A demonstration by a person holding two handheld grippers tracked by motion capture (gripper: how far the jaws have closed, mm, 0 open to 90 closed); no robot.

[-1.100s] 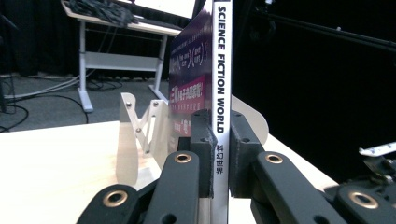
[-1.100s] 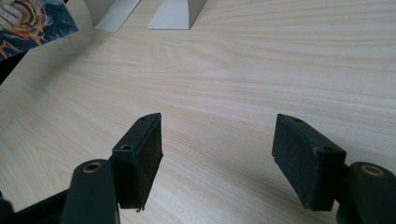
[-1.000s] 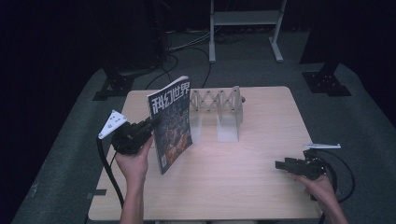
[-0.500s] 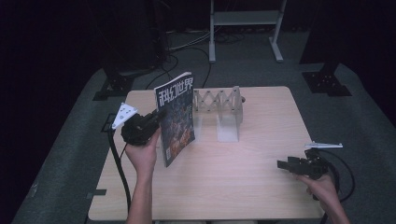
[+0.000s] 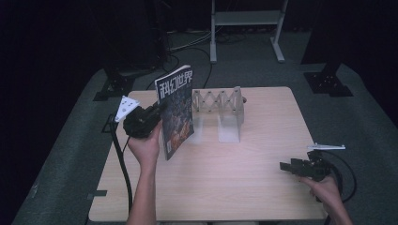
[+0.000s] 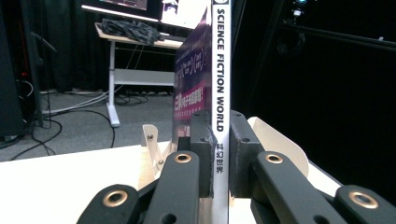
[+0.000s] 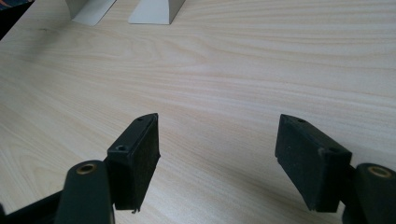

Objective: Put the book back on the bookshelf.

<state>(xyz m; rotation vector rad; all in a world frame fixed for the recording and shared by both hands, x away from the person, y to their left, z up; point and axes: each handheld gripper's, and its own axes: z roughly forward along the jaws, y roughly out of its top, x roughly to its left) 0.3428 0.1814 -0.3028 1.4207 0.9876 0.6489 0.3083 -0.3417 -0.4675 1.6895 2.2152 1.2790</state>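
Note:
A magazine (image 5: pixel 176 110) with a dark illustrated cover stands upright over the table's left part, held by its spine. My left gripper (image 5: pixel 150 117) is shut on it; in the left gripper view the pads (image 6: pixel 201 154) clamp the white spine (image 6: pixel 219 93) reading SCIENCE FICTION WORLD. Just right of the magazine stands an expandable wooden book rack (image 5: pixel 220 105) with white end plates. My right gripper (image 5: pixel 285 166) rests low near the table's right front, jaws open with nothing between them; bare tabletop shows between its fingertips (image 7: pixel 135 154).
The light wooden table (image 5: pixel 234 187) stands on grey carpet. A metal stand (image 5: pixel 246 23) and cables lie on the floor behind. A white end plate (image 7: pixel 152 11) of the rack appears far off in the right gripper view. Cables trail from both grippers.
My left gripper has carried the upright magazine away from the table's front, closer to the rack's left end. The right hand has stayed in place.

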